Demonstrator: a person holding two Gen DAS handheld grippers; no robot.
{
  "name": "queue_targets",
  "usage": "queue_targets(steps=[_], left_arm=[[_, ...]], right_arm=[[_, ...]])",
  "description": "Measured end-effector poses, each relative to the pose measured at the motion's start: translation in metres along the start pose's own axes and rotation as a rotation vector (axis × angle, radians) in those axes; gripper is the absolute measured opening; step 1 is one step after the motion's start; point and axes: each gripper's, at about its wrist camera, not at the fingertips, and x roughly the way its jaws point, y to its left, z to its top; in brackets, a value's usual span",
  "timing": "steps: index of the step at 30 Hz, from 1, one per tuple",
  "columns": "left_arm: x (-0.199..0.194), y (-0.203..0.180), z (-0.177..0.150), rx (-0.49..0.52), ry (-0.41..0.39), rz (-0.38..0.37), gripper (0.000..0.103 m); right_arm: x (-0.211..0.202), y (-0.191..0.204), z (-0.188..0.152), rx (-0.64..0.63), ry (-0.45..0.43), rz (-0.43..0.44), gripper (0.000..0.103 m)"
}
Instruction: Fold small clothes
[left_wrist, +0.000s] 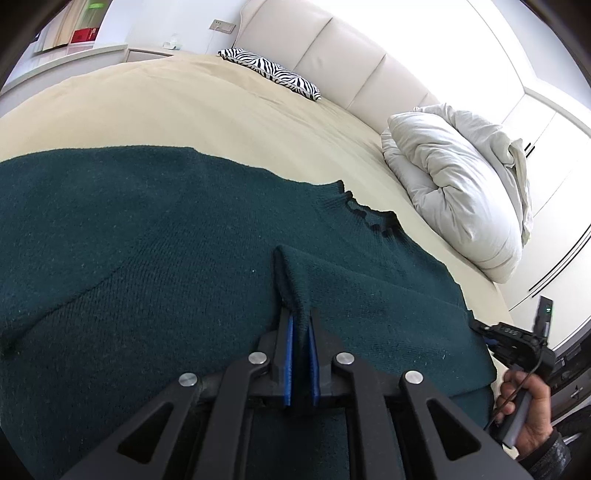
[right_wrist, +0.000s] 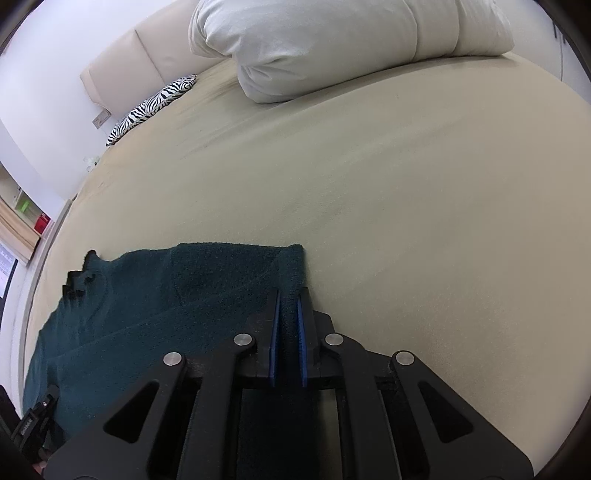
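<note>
Here the beige bed sheet (right_wrist: 406, 192) lies bare beyond the dark green sweater (left_wrist: 147, 240), up to the white duvet (right_wrist: 314, 44). The sweater's ruffled collar (left_wrist: 365, 212) points toward that duvet. The left gripper (left_wrist: 301, 317) pinches a raised fold; the right gripper (right_wrist: 288, 295) clamps the sweater's edge.

Beige bed (left_wrist: 184, 103), cream headboard (left_wrist: 332, 48) (padded), duvet (left_wrist: 461, 177)

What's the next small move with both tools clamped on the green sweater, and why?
Probably lift both together and carry the held edge across the dark green sweater. The left tool pinches a raised fold, the right tool grips a corner at the edge, and the rest lies flat on the beige bedsheet.
</note>
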Motion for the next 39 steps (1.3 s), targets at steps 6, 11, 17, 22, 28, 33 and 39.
queue_targets(steps=[6, 11, 17, 22, 28, 33, 39], left_arm=[[-0.002, 0.0, -0.002, 0.003, -0.003, 0.001, 0.011], [-0.001, -0.002, -0.002, 0.007, 0.0, 0.006, 0.011], [0.0, 0.006, 0.0, -0.042, 0.012, -0.044, 0.012], [-0.031, 0.003, 0.008, -0.039, 0.021, -0.011, 0.056], [-0.135, 0.054, 0.002, -0.137, -0.111, -0.007, 0.073], [-0.207, 0.172, -0.022, -0.476, -0.207, 0.005, 0.073], [-0.265, 0.269, -0.057, -0.789, -0.353, -0.036, 0.073]], right_arm=[[-0.061, 0.009, -0.015, -0.01, -0.07, 0.002, 0.026], [-0.059, 0.037, -0.054, -0.194, 0.006, -0.045, 0.023], [-0.056, -0.013, -0.061, -0.076, -0.016, -0.023, 0.021], [-0.092, -0.016, -0.067, -0.027, -0.051, -0.026, 0.029], [-0.158, 0.016, -0.095, -0.022, -0.128, 0.105, 0.031], [-0.187, 0.064, -0.133, -0.078, -0.102, 0.258, 0.065], [-0.193, 0.108, -0.179, -0.113, -0.043, 0.325, 0.072]])
